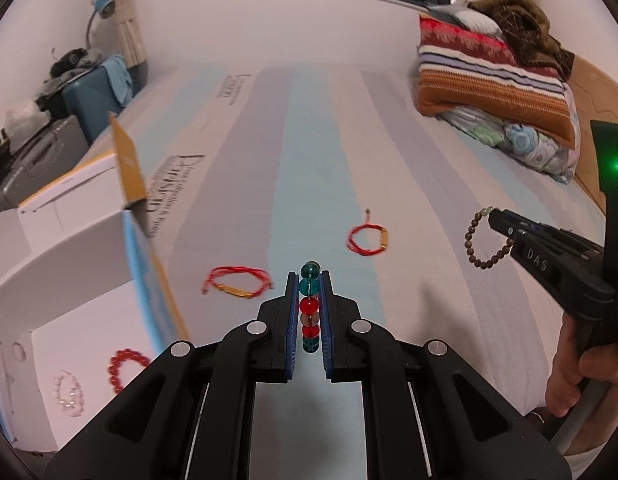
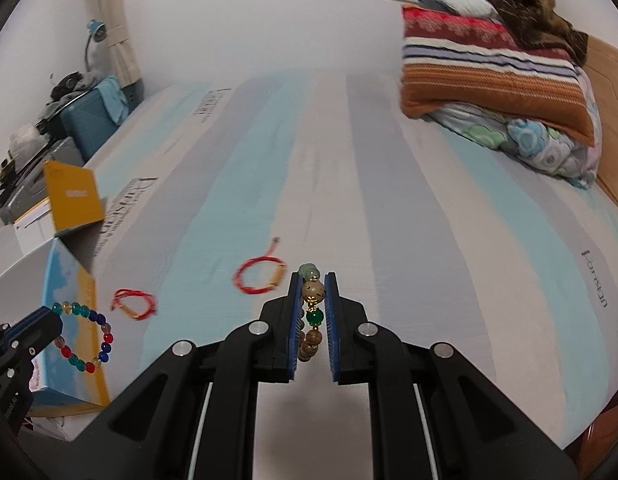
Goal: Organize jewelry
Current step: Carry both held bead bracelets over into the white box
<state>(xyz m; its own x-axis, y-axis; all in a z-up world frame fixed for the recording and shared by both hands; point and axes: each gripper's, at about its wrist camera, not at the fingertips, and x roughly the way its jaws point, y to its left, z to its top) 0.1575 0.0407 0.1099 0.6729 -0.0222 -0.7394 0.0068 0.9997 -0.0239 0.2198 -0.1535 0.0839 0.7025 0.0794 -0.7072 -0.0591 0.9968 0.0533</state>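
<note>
My left gripper [image 1: 309, 277] is shut on a bracelet of teal, red and blue glass beads [image 1: 309, 306], held above the striped bed. From the right wrist view this left gripper [image 2: 55, 313] hangs that bracelet [image 2: 87, 338] beside the box [image 2: 65, 320]. My right gripper [image 2: 313, 279] is shut on a wooden bead bracelet with green and cream beads [image 2: 312, 293]; seen from the left, the right gripper [image 1: 493, 214] dangles the brown bead loop [image 1: 483, 242]. Two red cord bracelets [image 1: 237, 283] [image 1: 367, 240] lie flat on the sheet.
An open white box [image 1: 69, 264] at the left holds a red bead bracelet [image 1: 125, 366] and a pale bead bracelet [image 1: 69, 392]. Stacked pillows and blankets [image 1: 493, 80] sit at the far right. A blue suitcase [image 1: 95, 96] and clutter stand beyond the bed's left edge.
</note>
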